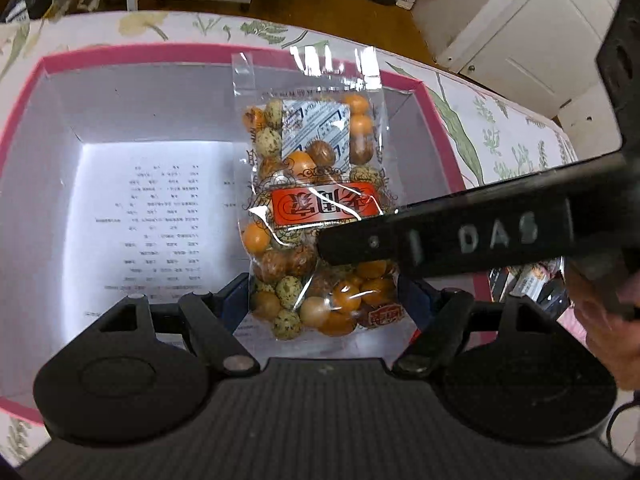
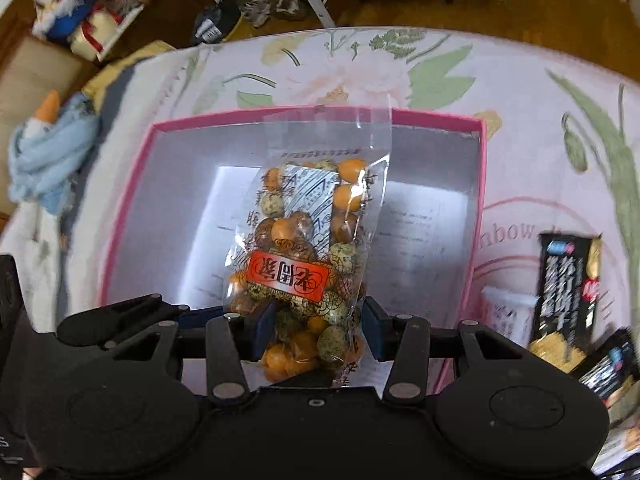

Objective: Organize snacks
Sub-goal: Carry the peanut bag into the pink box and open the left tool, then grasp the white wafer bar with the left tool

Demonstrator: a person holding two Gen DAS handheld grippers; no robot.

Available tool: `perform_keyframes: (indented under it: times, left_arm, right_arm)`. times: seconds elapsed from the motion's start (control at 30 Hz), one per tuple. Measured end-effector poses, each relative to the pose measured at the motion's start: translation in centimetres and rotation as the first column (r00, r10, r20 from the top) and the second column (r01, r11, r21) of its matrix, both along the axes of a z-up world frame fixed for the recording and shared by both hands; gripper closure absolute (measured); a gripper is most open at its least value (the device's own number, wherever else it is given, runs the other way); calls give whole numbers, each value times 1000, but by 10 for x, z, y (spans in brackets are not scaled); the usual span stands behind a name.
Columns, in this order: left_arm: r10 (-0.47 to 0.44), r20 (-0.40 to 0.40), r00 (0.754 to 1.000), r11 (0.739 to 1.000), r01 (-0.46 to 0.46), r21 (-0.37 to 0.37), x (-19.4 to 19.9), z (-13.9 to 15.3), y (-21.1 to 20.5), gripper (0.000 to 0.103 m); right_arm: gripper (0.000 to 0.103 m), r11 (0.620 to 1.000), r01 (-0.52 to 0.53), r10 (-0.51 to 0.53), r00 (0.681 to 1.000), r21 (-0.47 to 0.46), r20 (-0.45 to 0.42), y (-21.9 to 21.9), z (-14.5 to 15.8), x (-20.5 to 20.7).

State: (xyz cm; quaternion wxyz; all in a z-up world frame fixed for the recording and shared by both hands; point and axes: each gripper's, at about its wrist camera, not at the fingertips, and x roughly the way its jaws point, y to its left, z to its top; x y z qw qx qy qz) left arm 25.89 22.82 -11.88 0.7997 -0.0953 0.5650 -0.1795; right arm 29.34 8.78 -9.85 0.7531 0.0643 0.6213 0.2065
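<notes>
A clear bag of orange and speckled snack balls with a red label (image 1: 316, 216) hangs over the open pink box (image 1: 132, 54). My left gripper (image 1: 326, 300) has its blue pads on both sides of the bag's lower end. My right gripper (image 2: 316, 326) is shut on the same bag (image 2: 308, 256) near its bottom, holding it above the box (image 2: 440, 116). The right gripper's black body (image 1: 500, 232) crosses the left wrist view from the right, touching the bag's middle.
The box has white inner walls and a printed sheet on its floor (image 1: 160, 220). It stands on a floral cloth (image 2: 400, 68). Dark snack packets (image 2: 568, 288) and a white packet (image 2: 506, 312) lie right of the box. A blue cloth (image 2: 52, 156) lies left.
</notes>
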Motion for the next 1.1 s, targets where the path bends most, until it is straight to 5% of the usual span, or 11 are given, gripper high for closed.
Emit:
perform_keyframes:
  times: [0.2, 0.43, 0.77, 1.1]
  left_arm:
    - [17, -16, 1000, 1000, -17, -7, -3, -11, -5, 26]
    - [-14, 90, 996, 995, 5, 103, -23, 5, -20, 25]
    - [-79, 214, 974, 993, 58, 106, -66, 70, -34, 25]
    - [-244, 258, 935, 969, 226, 100, -107, 99, -107, 25]
  right_arm:
    - [45, 991, -8, 15, 999, -131, 47, 9, 1, -9]
    - [43, 999, -34, 36, 993, -21, 108, -15, 34, -26]
    - [43, 997, -19, 0, 967, 69, 256, -133, 92, -80]
    - [42, 997, 56, -73, 943, 60, 325, -236, 72, -149]
